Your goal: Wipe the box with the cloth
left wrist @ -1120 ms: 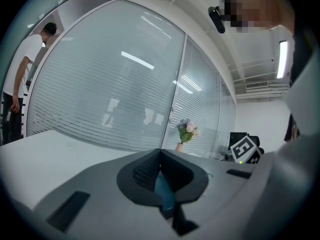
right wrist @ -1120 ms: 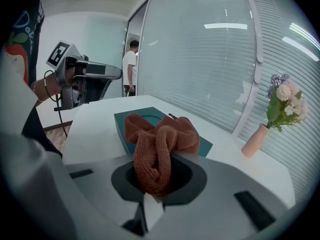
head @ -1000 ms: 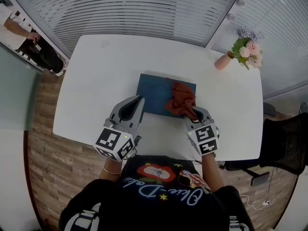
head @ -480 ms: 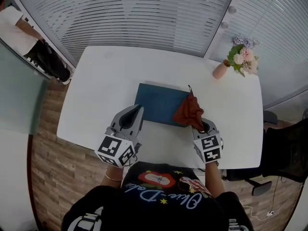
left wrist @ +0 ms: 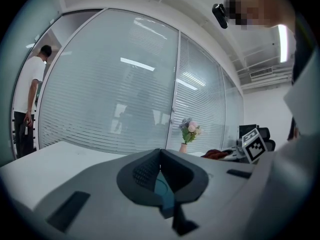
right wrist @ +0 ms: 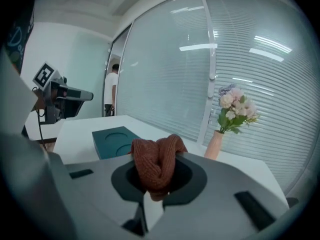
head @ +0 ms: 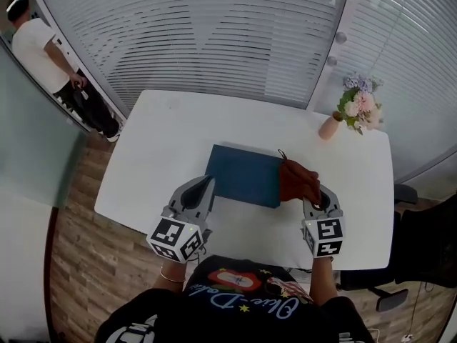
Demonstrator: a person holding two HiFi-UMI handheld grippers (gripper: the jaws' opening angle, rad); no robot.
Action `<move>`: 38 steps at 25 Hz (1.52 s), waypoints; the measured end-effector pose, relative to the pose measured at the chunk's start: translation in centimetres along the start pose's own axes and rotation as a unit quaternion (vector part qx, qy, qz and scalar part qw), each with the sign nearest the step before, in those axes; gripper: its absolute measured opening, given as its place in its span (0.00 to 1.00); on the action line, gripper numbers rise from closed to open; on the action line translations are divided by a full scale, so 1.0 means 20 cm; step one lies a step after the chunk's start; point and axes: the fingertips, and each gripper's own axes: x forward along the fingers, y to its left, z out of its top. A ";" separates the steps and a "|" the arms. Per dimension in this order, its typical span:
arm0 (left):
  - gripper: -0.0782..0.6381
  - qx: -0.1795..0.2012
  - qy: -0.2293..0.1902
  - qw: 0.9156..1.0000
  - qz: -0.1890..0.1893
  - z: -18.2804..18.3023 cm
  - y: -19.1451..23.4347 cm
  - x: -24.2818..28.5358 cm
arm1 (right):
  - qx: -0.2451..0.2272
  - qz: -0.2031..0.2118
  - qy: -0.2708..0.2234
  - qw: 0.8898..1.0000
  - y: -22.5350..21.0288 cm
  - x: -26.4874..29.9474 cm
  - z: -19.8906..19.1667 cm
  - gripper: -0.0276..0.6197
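A flat dark blue box lies in the middle of the white table. A rust-red knitted cloth hangs bunched at the box's right edge, and my right gripper is shut on it. In the right gripper view the cloth fills the jaws, with the box to the left beyond. My left gripper is shut and empty, its tips just short of the box's near left corner.
A pink vase of flowers stands at the table's far right corner. A person stands behind glass at the far left. A black chair is to the right. Blinds cover the glass wall behind the table.
The cloth has slid right across the box top to its right edge, drawn by my right gripper. The left gripper has stayed near the box's near left corner.
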 end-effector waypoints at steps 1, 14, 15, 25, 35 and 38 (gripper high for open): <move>0.11 0.003 -0.001 1.000 0.003 0.01 0.00 0.00 | 0.004 -0.004 -0.016 1.000 -0.02 -0.02 0.04 0.09; 0.11 0.025 0.000 1.000 0.001 0.05 -0.01 0.03 | 0.097 0.025 -0.177 0.979 -0.04 -0.18 0.35 0.09; 0.11 0.026 0.000 1.000 0.000 0.05 -0.01 0.04 | 0.104 0.028 -0.184 0.977 -0.04 -0.19 0.36 0.09; 0.11 0.024 0.003 1.000 -0.009 0.04 -0.02 0.04 | 0.134 0.036 -0.192 0.972 -0.02 -0.22 0.37 0.09; 0.11 0.021 0.003 1.000 -0.011 0.02 -0.02 0.03 | 0.123 0.036 -0.183 0.975 0.02 -0.23 0.37 0.08; 0.11 0.020 0.003 1.000 -0.010 0.02 -0.02 0.02 | 0.123 0.037 -0.183 0.975 0.03 -0.23 0.37 0.08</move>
